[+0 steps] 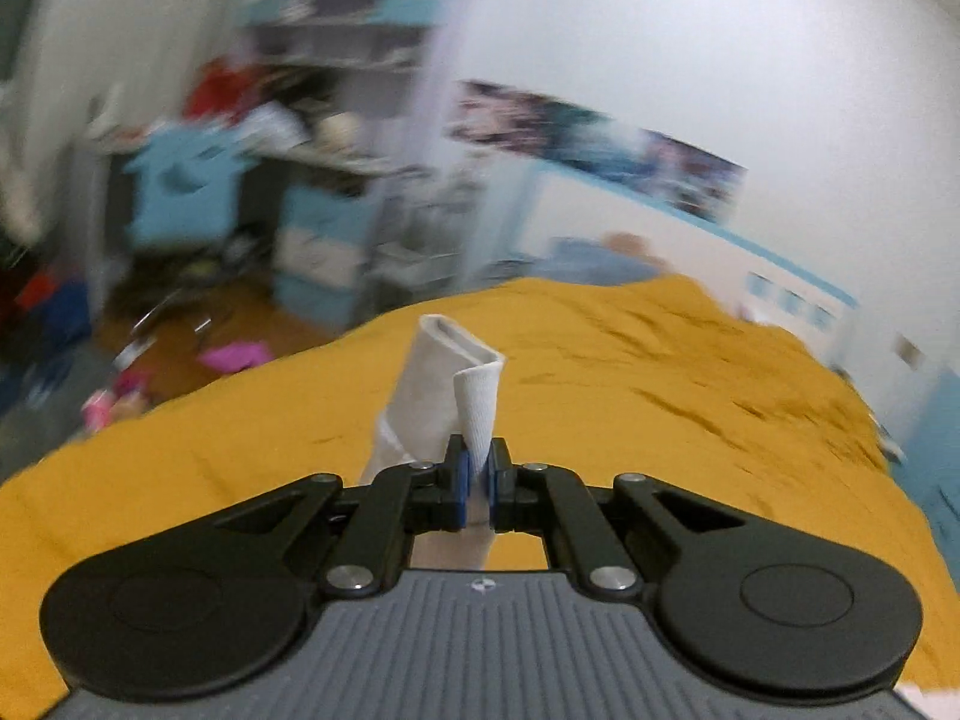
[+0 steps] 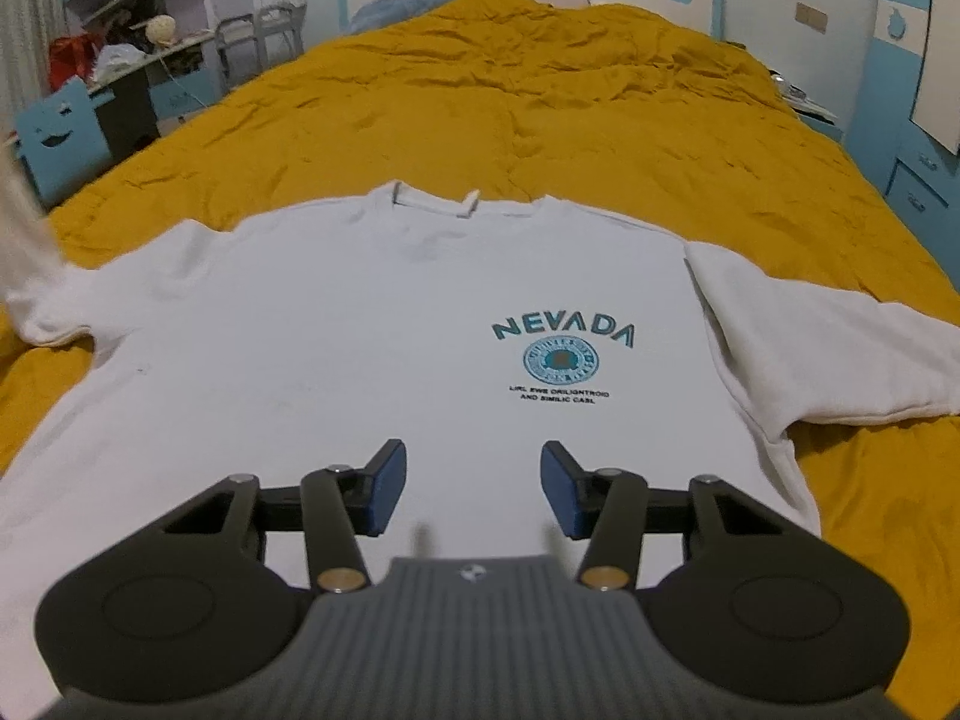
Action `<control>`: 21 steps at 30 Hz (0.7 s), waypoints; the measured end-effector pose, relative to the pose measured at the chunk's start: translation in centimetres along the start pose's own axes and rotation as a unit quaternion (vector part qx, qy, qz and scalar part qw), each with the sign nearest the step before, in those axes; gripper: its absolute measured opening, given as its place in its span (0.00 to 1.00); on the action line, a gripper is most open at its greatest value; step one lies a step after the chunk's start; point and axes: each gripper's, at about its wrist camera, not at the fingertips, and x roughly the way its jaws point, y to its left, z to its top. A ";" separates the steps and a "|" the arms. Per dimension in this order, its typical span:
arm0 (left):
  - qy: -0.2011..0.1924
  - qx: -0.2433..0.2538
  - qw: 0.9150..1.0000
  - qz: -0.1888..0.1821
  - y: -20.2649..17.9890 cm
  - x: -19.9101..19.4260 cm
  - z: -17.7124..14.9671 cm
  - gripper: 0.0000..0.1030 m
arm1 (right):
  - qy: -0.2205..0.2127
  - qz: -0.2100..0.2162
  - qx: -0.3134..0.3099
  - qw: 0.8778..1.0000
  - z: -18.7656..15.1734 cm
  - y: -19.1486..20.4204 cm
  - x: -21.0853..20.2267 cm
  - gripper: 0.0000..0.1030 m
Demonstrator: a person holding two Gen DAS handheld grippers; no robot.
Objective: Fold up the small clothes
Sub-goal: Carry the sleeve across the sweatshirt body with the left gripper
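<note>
Mustard bedspread (image 2: pixel 540 90) has the white sweatshirt (image 2: pixel 360 330) laid flat, print up. Left gripper (image 1: pixel 477 468) is clamped on its sleeve cuff (image 1: pixel 477 408), lifted clear, probably for folding inward; right gripper (image 2: pixel 474 489) hovers apart above the hem.

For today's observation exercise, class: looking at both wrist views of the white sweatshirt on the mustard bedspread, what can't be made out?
- Left wrist view: cluttered shelves, smeared by motion blur.
- Left wrist view: how the ribbed white cuff in the left gripper joins the sweatshirt, hidden behind the gripper.
- Right wrist view: white sweatshirt hem, hidden behind the right gripper.
- Right wrist view: small black print, too small.
</note>
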 end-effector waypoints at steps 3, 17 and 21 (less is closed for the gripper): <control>0.002 0.060 0.997 -0.040 -6.5 -1.0 -1.3 0.05 | -0.004 0.007 -0.002 1.000 0.0 -0.4 -0.8 0.44; 0.152 0.214 0.953 -0.150 -21.6 2.1 -19.8 0.05 | 0.007 0.042 0.046 0.998 -1.5 -3.5 -1.0 0.44; 0.249 0.210 0.930 -0.172 -21.6 4.5 -24.9 0.08 | 0.017 0.047 0.058 0.997 -2.0 -3.8 -0.4 0.44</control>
